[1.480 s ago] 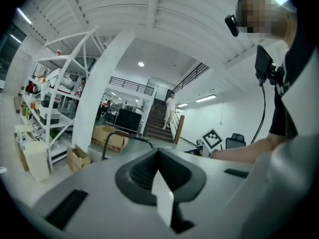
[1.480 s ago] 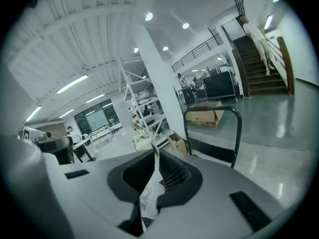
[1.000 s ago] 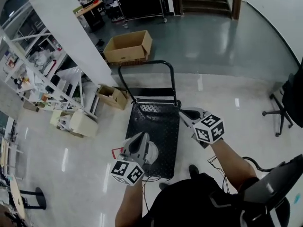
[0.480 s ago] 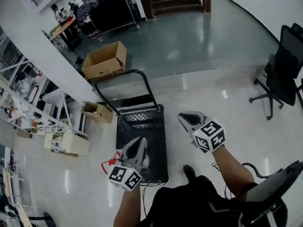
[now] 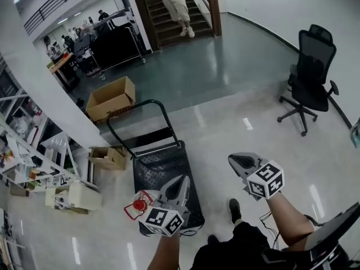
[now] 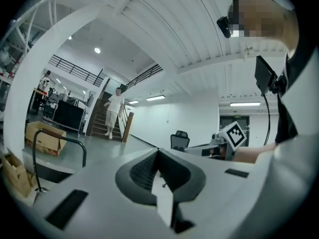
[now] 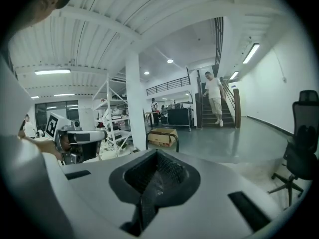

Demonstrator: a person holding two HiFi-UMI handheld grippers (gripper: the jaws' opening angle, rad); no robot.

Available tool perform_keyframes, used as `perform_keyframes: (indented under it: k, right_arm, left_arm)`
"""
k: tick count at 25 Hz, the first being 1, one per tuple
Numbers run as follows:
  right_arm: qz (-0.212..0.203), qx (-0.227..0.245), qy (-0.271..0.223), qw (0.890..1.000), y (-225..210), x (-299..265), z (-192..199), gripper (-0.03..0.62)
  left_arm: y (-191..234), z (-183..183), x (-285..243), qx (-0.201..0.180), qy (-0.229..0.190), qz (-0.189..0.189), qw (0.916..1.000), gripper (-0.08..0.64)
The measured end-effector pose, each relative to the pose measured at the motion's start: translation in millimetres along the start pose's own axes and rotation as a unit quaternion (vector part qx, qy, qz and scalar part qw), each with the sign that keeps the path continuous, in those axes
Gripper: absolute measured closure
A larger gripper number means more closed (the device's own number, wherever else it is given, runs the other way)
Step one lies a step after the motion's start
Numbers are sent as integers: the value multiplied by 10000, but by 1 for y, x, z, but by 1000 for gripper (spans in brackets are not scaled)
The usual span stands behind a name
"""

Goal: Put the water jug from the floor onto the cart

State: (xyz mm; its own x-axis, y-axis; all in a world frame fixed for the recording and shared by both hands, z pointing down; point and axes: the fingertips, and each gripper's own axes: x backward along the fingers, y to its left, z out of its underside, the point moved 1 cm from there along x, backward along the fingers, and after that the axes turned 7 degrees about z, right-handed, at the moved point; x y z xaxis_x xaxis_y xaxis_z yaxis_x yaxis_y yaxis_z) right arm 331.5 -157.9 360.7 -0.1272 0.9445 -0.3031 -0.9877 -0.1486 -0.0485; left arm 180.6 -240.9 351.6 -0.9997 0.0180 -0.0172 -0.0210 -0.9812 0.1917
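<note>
No water jug shows in any view. The black platform cart [image 5: 160, 170] stands empty on the pale floor, its handle [image 5: 138, 117] at the far end. My left gripper [image 5: 181, 185] hovers over the cart's near right corner, jaws together with nothing between them [image 6: 158, 153]. A small red and white object [image 5: 138, 205] sits just left of it; I cannot tell what it is. My right gripper [image 5: 239, 162] is held over bare floor to the right of the cart, shut and empty [image 7: 157, 156]. Both point roughly level across the room.
A black office chair [image 5: 312, 72] stands at the right. A large cardboard box [image 5: 112, 97] lies beyond the cart, a small open box [image 5: 109, 157] to its left. White shelving [image 5: 34, 162] lines the left. A person [image 5: 171, 4] walks down the stairs.
The view has swung right: the cart slid to the lower left and the office chair came fully into view. Both grippers moved level across the floor, staying shut.
</note>
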Motion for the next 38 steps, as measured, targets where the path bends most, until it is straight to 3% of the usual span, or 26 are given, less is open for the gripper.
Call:
perform_keyframes:
  k: [6,12,23,29,38]
  right_arm:
    - [140,-97,-45,9998,54,69,7,589]
    - [153,-118,-219,9996,85,131,18,589]
    - [-187,201,-573,9980,117,281,53,589]
    - [-197,-66,-577,9981,137,349,79,589]
    - [13,79,-751,9971,209,410,86,589]
  left_arm:
    - [-49,5,50,50,172,319,9993,560]
    - [-101,3,85,-162,145,303,9993,560]
    - [-257,18,136,-313,186,1,9993,560]
    - [-339,31,174,-287,451,-11,9986,560]
    - [-400,36,254,-514,420,310,9973,560]
